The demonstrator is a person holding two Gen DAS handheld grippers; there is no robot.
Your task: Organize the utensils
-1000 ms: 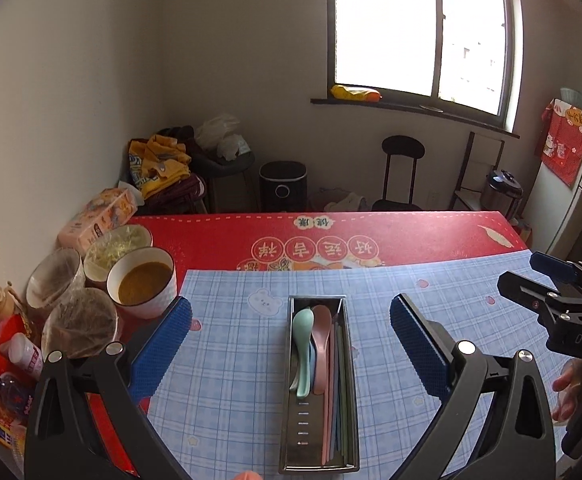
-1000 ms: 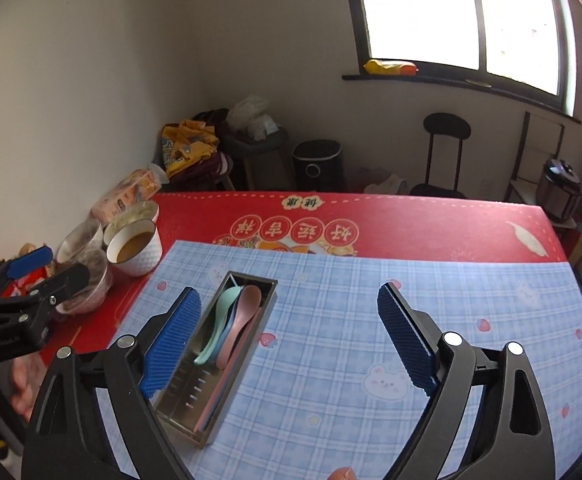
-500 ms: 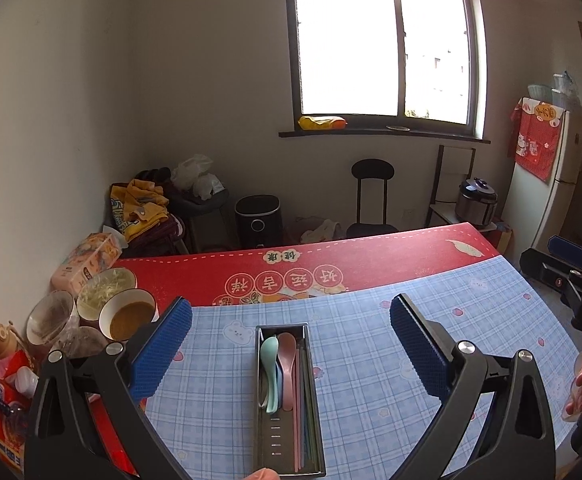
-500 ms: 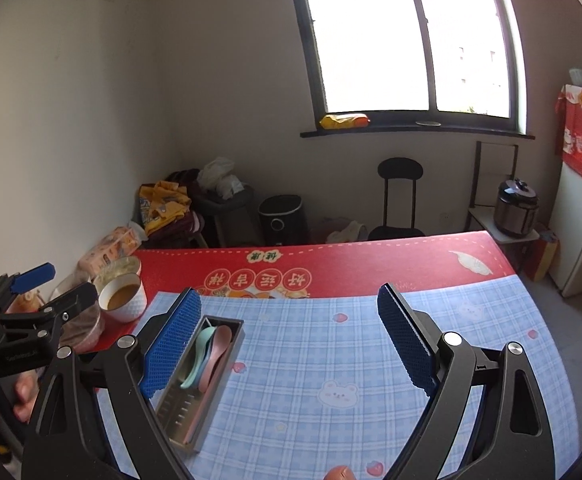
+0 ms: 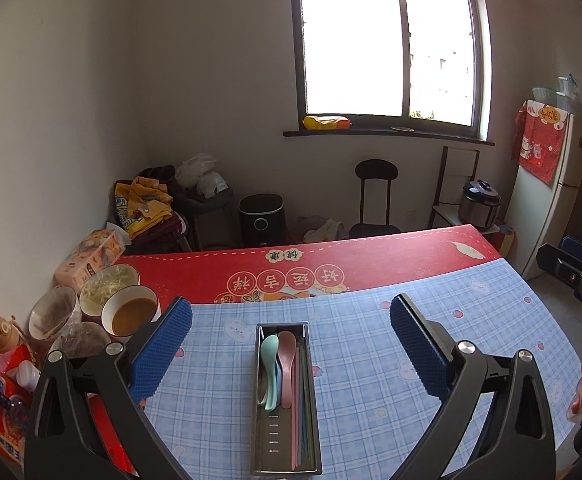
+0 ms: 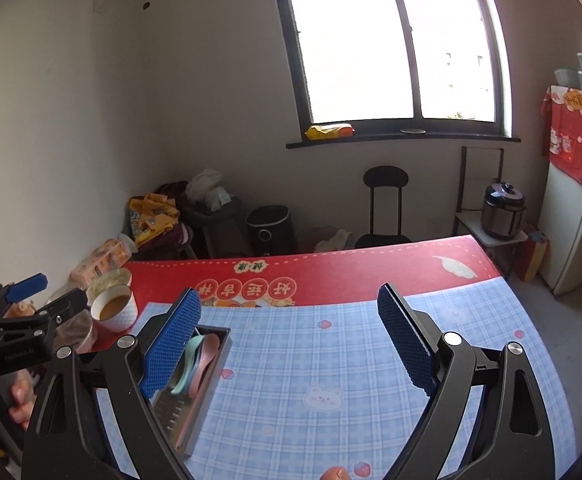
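1. My left gripper (image 5: 290,354) hangs above the desk (image 5: 411,248) with its fingers (image 5: 162,352) spread wide and nothing between them.
2. My right gripper (image 6: 289,344) is likewise raised, its fingers (image 6: 405,344) wide apart and holding nothing.
3. The metal utensil tray (image 5: 265,440) lies on the blue checked mat (image 5: 371,360), lengthwise toward my left camera and directly between the left fingers in that view.
4. Inside the tray I see a mint-green spoon (image 5: 269,360) and a pink spoon (image 5: 287,360) side by side, bowls toward the far end; a blue piece shows between them, and thin pink and green sticks (image 5: 299,420) run along the right side.
5. From the right camera the tray (image 6: 211,376) sits at lower left, partly hidden behind the left-hand finger pad.
6. A white bowl of brown liquid (image 5: 131,314) stands just off the mat's left edge, beside a bowl of pale shreds (image 5: 109,284) and covered containers (image 5: 53,312).
7. The red cloth (image 5: 211,276) with printed characters covers the far part of the desk.
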